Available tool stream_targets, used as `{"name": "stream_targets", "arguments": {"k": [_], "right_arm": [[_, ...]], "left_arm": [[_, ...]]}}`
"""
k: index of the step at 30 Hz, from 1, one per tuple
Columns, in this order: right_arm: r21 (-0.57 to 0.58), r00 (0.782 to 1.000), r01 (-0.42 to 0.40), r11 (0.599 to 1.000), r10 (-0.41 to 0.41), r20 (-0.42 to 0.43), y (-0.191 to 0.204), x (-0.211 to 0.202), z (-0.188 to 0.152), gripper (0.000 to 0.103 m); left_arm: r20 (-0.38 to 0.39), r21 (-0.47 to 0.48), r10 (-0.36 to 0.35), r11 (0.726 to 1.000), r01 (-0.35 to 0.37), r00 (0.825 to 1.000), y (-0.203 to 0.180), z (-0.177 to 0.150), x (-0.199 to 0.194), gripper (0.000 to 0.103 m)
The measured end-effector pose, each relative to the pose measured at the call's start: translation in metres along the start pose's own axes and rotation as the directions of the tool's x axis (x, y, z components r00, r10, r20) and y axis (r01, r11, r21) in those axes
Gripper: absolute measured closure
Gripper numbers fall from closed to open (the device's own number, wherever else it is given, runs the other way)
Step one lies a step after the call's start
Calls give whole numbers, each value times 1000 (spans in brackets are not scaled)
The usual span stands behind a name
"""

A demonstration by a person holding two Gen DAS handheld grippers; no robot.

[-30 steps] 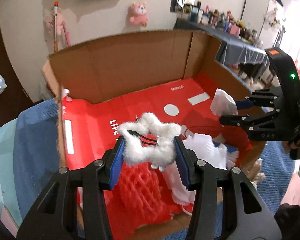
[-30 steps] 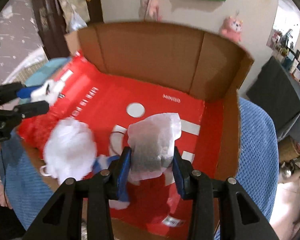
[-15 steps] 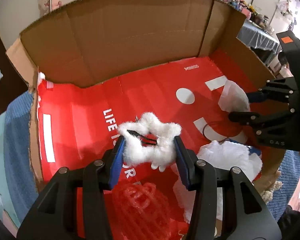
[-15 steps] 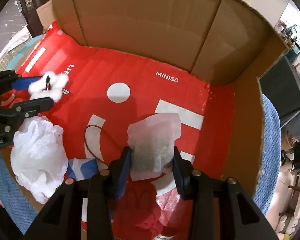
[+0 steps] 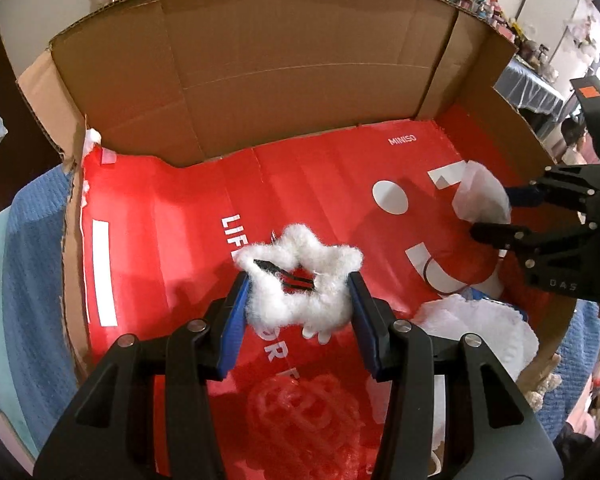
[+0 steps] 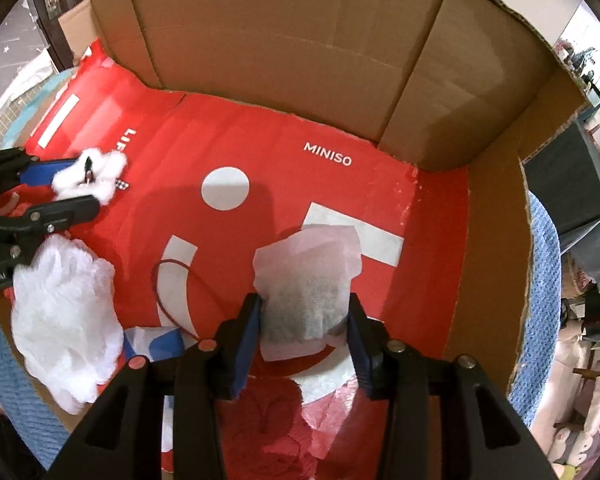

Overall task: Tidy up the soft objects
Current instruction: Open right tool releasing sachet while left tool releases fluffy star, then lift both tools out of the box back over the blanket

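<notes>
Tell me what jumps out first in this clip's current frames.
The red MINISO-printed floor of the open cardboard box fills both views. Over its left part, the left gripper clamps a fluffy white star-shaped clip; toward the right, the right gripper pinches a translucent white sachet. A white mesh puff lies at the box's near-left edge.

Fluffy white star clip [image 5: 298,284], papery translucent sachet [image 6: 306,280], matt corrugated cardboard box [image 5: 300,60] (its red floor smooth, printed), frothy white mesh pouf [image 6: 66,316]
</notes>
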State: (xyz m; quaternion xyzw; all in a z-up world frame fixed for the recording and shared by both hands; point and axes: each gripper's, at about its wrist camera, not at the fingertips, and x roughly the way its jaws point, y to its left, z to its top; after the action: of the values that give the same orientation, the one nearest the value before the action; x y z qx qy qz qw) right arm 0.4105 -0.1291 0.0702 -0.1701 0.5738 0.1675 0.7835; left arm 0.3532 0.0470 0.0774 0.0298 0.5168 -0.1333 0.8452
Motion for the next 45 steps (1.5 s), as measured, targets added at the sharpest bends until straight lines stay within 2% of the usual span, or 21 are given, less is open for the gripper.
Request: {"name": "stream_targets", "arguments": {"k": [5,8,19,26,33,39,45], "right_arm": [[-2,1000,20,1000,-20,-2,-3,-3,0,57],[-4,999,30,1000,-30,-12,-2,3,2,56],[-3,999,29,1000,-29,-16,-5,3,2,52],[-12,1000,25,1000,-26,-16,-5,18,8,44],[-14,999,29,999,-29,-16,-2,16,10,41],[-8,1000,23,1000,-23,2,2,5,11,37],[14,998,-19,1000,18,66,7,-26,2,32]], "left_arm": [[-37,-14,14,1000,-15,999,5,1,12,58],[-58,-42,-6,999,4,998,10,0,18,58],[-59,-37,14,999,-17,998,9,-1,18,58],[-53,-48,10,999,-12,999,8,-1,16,55],[-17,-13,26,1000,-27,1000,0,0,6,45],[30,-23,15,1000,-14,999,-1,1,-10,41],[112,-33,3,999,0,994,-7,-6,-43,36]]}}
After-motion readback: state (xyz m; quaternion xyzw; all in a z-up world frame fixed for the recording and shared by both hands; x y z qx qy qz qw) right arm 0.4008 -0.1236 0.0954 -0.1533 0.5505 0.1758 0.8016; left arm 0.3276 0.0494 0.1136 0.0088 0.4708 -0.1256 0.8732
